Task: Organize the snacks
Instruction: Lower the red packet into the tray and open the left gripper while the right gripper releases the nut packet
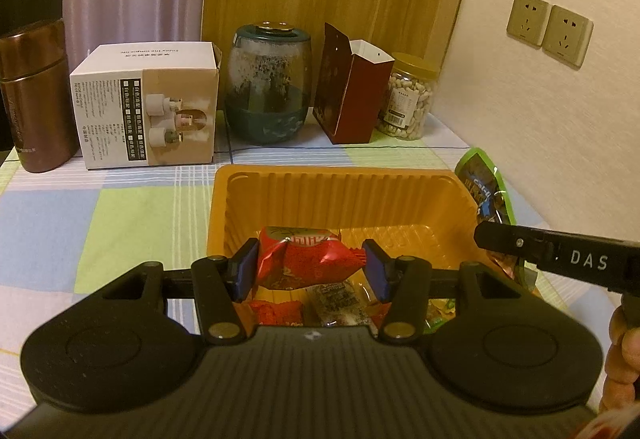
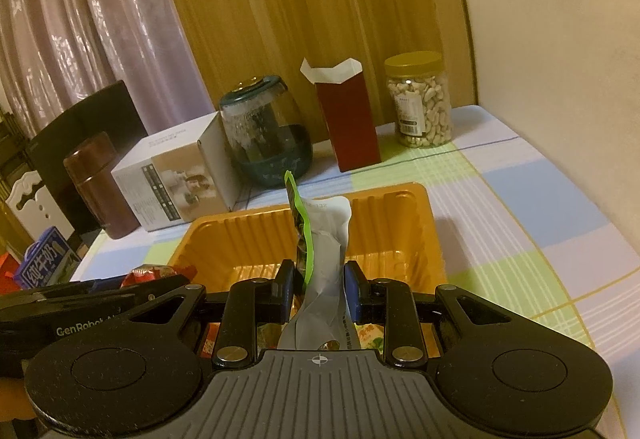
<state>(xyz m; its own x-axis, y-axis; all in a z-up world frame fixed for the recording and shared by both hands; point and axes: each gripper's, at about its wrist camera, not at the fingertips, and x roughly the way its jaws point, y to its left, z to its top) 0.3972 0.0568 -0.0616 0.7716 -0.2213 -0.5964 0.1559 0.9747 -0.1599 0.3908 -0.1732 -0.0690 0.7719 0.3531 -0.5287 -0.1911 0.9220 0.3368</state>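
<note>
Two grippers: left gripper (image 1: 310, 271) pinches red packet (image 1: 304, 259); right gripper (image 2: 318, 285), "DAS", pinches green-edged pouch (image 2: 320, 239).

Between the left jaws sits a red wrapped snack (image 1: 308, 259); beneath them an orange tray (image 1: 340, 179). Between the right jaws, a green-edged silver packet (image 2: 324, 239); beyond, a pastel checked tablecloth (image 2: 520, 199).

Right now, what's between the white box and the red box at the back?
A glass jar with a dark teal base stands between the white box and the red box, clearest in the left wrist view.
</note>
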